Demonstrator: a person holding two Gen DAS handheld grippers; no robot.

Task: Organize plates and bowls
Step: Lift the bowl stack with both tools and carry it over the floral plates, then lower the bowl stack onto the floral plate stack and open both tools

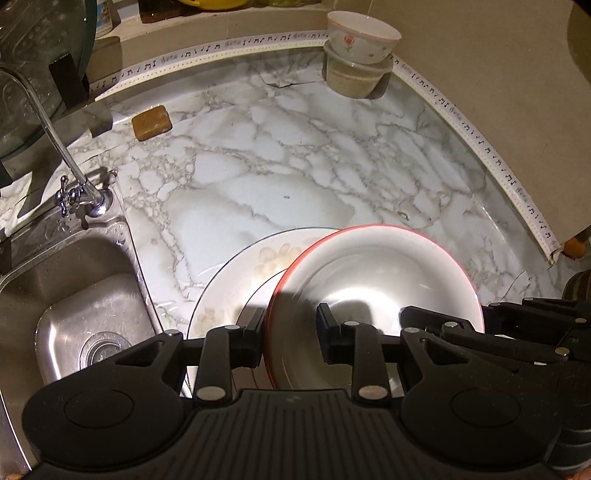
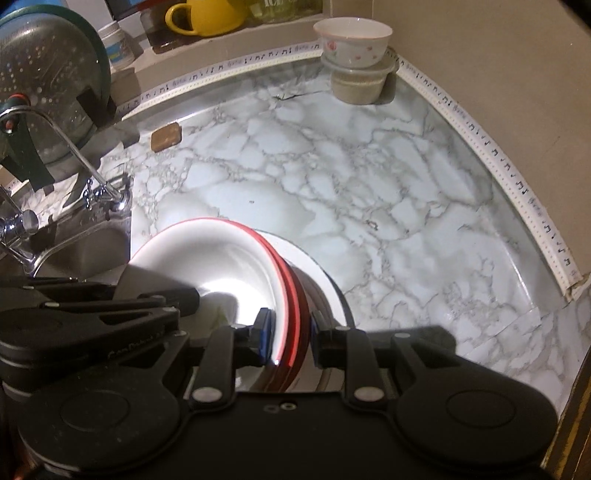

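A white bowl with a red rim point(image 1: 373, 284) is held tilted above a flat white plate with a pale fruit print point(image 1: 236, 280) on the marble counter. My left gripper point(image 1: 291, 332) straddles the bowl's left rim, one finger outside and one inside. My right gripper point(image 2: 290, 336) straddles the bowl's right rim point(image 2: 291, 291) the same way, over the plate point(image 2: 325, 280). How tightly either clamps the rim is not clear. A small floral bowl point(image 1: 360, 35) sits stacked on a beige tub point(image 1: 352, 75) in the far corner; both also show in the right wrist view point(image 2: 352, 42).
A steel sink point(image 1: 70, 295) with a thin faucet point(image 1: 48, 122) lies at the left. A brown soap bar point(image 1: 151, 122) lies on the counter point(image 1: 295, 166) near the back. A colander point(image 2: 48, 88) and a yellow mug point(image 2: 207, 16) stand at the back left. Walls close the right side.
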